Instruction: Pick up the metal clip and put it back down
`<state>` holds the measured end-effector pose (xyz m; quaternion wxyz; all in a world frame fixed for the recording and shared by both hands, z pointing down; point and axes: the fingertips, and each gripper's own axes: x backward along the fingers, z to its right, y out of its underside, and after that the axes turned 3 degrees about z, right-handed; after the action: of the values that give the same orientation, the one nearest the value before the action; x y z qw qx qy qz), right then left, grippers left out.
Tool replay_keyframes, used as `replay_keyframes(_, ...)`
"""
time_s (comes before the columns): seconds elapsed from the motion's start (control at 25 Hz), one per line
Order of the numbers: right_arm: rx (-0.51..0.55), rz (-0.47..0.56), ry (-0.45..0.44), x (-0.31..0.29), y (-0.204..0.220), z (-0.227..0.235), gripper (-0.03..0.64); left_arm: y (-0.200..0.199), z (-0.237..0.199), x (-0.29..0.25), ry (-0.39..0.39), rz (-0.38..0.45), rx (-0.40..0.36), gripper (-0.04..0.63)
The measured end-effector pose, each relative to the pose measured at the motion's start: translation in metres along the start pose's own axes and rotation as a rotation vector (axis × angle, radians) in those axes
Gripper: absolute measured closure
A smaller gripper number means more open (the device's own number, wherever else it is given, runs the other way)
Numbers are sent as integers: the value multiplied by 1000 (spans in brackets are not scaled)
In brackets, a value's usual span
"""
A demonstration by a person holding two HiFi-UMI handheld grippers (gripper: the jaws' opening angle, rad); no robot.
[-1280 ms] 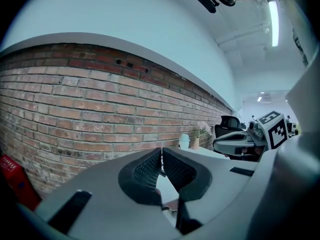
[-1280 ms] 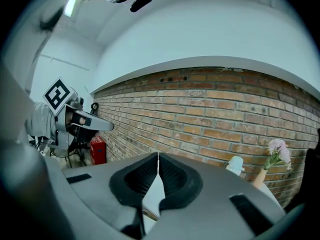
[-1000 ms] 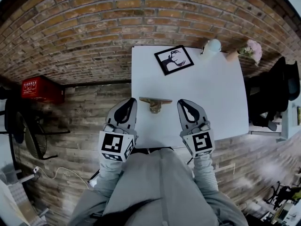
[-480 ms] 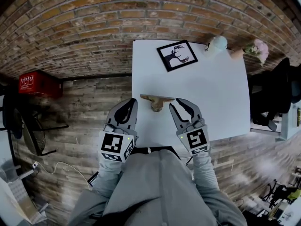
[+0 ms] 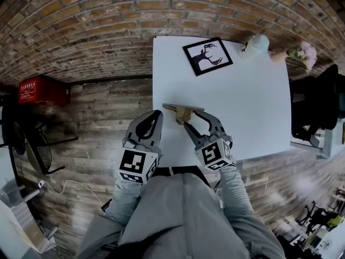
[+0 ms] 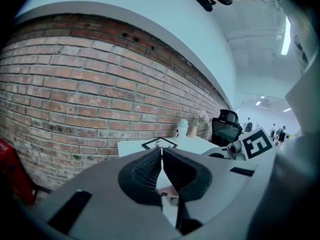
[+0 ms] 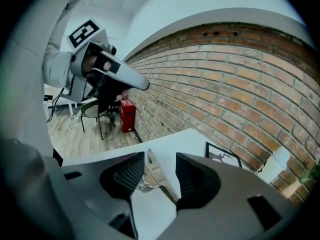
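On table (image 5: pixel 242 101), part-hidden metal clip (image 5: pixel 183 112)

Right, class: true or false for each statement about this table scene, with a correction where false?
1. The clip lies on the table. True.
2. The left gripper has its jaws wide apart. False: they are together.
3. A framed picture lies on the table. True.
4. The right gripper holds the picture. False: its jaws are opening, the clip between them.
5. The red box stands on the table. False: it is on the floor.
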<state>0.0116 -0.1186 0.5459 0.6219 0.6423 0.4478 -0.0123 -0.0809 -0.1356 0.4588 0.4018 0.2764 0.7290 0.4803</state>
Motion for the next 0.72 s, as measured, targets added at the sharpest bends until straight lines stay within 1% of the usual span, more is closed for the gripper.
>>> replay_keyframes(0.16, 50, -41, -48, -17, 20, -12, 417, 10, -2, -5, -2, -16, 7, 561)
replay_keyframes(0.32, 109, -78, -74, -30, 38, -21, 416, 20, -3, -8, -4, -30, 13, 561)
replay_keyframes(0.48, 165, -99, -74, -41, 50, -24, 416, 30, -3, -11, -6, -38, 17, 561)
replay_keyframes(0.72, 200, -94, -64, -56, 58, -24, 417, 46, -3, -16, -5, -50, 22, 561)
